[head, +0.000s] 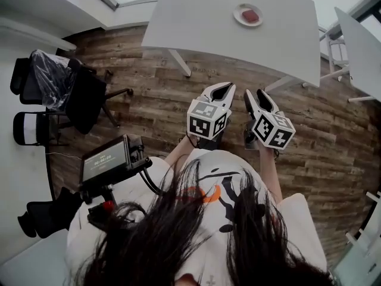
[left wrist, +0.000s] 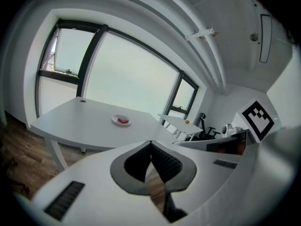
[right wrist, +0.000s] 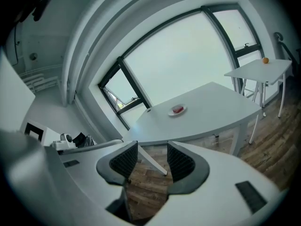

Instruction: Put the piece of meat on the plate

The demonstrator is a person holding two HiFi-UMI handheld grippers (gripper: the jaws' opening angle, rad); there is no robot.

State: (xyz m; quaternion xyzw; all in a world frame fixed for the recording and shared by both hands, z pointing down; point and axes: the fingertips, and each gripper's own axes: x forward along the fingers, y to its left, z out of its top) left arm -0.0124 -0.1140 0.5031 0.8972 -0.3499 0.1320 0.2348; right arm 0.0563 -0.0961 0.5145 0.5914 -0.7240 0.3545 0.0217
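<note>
Meat (head: 250,16) lies on the plate (head: 238,11), red slab inside the rim, flat. The plate sits on the white table (head: 196,22), near its far edge in the head view. Both gripper views show the same thing: meat (left wrist: 123,120) on the plate far off on the tabletop, nothing else on that table. Judging by that, the goal looks met already, or it's a reset and no work is on.

Both grippers are well apart from the table, over the wood floor (head: 149,100), held close in front of the person's body. Reads as a carry or rest pose, not a reach. They point forward and a bit down toward the table.

Left gripper (head: 228,87): jaw tips meet in its own view, only floor shows behind the pads, nothing held. Right gripper (head: 255,94): jaws stand a little apart, floor and a table leg show through the gap, nothing held either. Empty grippers fit with the meat sitting where it should.

A second small table (right wrist: 257,69) off to the side carries an orange thing, too small to tell.
</note>
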